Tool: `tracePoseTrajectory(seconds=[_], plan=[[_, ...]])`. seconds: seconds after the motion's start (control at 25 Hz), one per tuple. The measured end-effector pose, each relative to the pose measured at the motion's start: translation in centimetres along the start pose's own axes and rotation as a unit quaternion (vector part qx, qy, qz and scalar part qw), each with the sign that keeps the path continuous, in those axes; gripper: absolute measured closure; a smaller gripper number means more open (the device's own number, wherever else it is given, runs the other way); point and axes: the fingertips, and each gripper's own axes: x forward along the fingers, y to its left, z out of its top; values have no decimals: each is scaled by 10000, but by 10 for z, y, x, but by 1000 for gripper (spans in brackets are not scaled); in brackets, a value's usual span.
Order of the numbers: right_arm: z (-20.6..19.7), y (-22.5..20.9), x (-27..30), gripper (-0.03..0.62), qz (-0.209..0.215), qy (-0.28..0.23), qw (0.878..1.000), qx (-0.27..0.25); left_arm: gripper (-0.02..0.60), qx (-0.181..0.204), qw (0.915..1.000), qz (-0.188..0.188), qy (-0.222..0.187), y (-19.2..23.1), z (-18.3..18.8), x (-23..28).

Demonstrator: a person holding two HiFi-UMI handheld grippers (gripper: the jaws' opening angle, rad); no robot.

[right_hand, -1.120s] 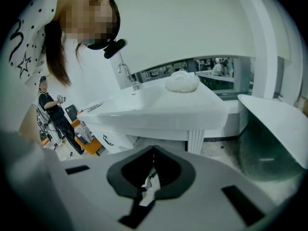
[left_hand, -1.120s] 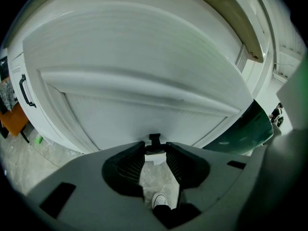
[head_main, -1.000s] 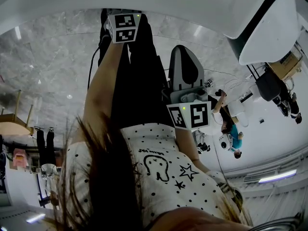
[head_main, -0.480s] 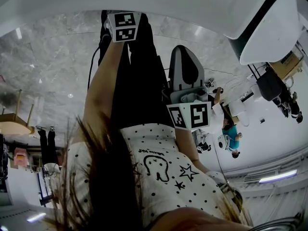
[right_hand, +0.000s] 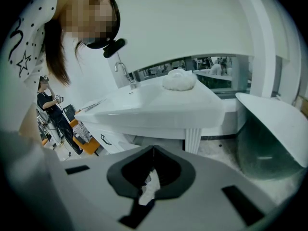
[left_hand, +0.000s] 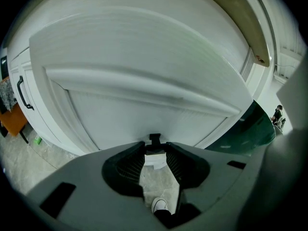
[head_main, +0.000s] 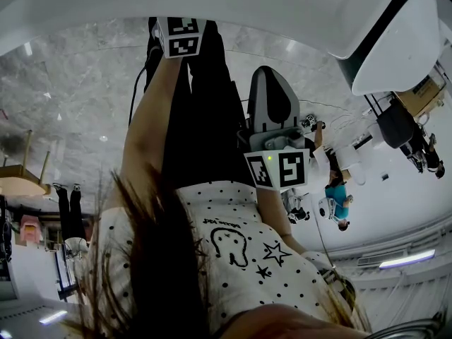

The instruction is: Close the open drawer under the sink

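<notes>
Hardly anything has shifted since a second ago: the marker cube point(head_main: 180, 37) of the left gripper point(left_hand: 155, 147) has crept a touch nearer the white edge at the top of the head view, and the right gripper point(right_hand: 153, 150) hangs where it was. Filling the left gripper view, the white drawer front point(left_hand: 144, 66) with its moulded ledge sits right at the jaw tips, at or very near contact, and seems to stand proud of the cabinet door point(left_hand: 43, 105) beside it, so I judge the drawer not yet home and the push to be the step in hand. Its jaws are a narrow slit apart with nothing gripped; only floor and a shoe point(left_hand: 160, 206) show through. The right gripper's jaws meet at the tips, a pale shape I cannot identify showing behind them, and it is held well clear of the cabinet. What comes next, as I read it, is a steady straight press on the panel, kept square so the drawer does not skew. Grey marble floor point(head_main: 63, 97) runs under a white sink counter point(right_hand: 159, 107) carrying a tap point(right_hand: 124, 71) and a white mound point(right_hand: 179, 79); an orange stool point(left_hand: 12, 121) stands left of the cabinet.
</notes>
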Motion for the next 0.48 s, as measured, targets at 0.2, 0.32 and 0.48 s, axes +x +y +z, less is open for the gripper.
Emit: tracePoseTrajectory(seconds=[0.2, 0.32, 0.48], plan=[[-3, -1, 3, 580, -25, -11, 10000, 20, 442, -31, 9998, -19, -172, 0, 18, 0], [-3, -2, 3, 580, -31, 3, 10000, 27, 442, -20, 9998, -7, -198, 0, 22, 2], [-1, -2, 2, 580, -53, 9, 10000, 34, 442, -34, 9997, 5, -250, 2, 30, 4]])
